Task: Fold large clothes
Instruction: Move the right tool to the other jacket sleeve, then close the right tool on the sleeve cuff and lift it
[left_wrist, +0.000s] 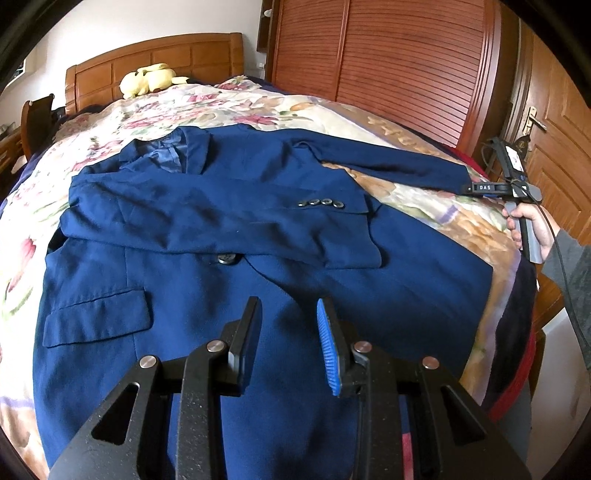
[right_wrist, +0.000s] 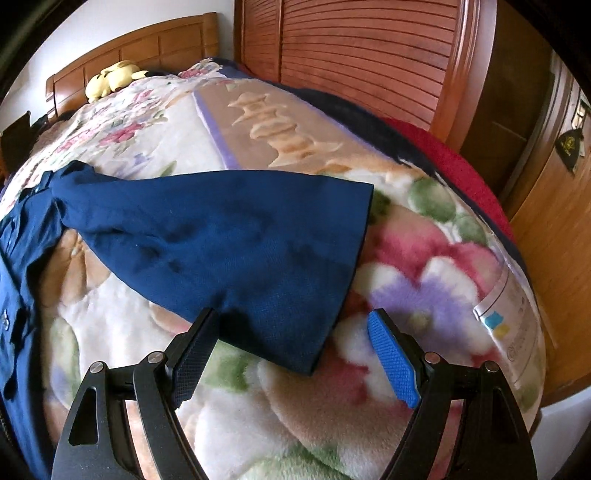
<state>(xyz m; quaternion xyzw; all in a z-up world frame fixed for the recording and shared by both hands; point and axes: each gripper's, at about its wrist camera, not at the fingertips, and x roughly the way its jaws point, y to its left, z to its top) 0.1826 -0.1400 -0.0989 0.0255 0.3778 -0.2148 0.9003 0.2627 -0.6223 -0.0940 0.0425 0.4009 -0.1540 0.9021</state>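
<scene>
Floral blanket (right_wrist: 258, 387) bears navy jacket (left_wrist: 258, 295); both grippers' fingers apart.

"DAS", seemingly, on the right gripper (left_wrist: 484, 187) front.

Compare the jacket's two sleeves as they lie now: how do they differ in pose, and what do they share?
The folded sleeve lies across the jacket chest; the outstretched sleeve runs sideways onto the floral blanket.
The folded sleeve's cuff shows four buttons; none are visible on the outstretched one.
The right gripper, open, is at the outstretched cuff; the left gripper, open, hovers short of the folded sleeve.
Both are the same navy cloth.
</scene>
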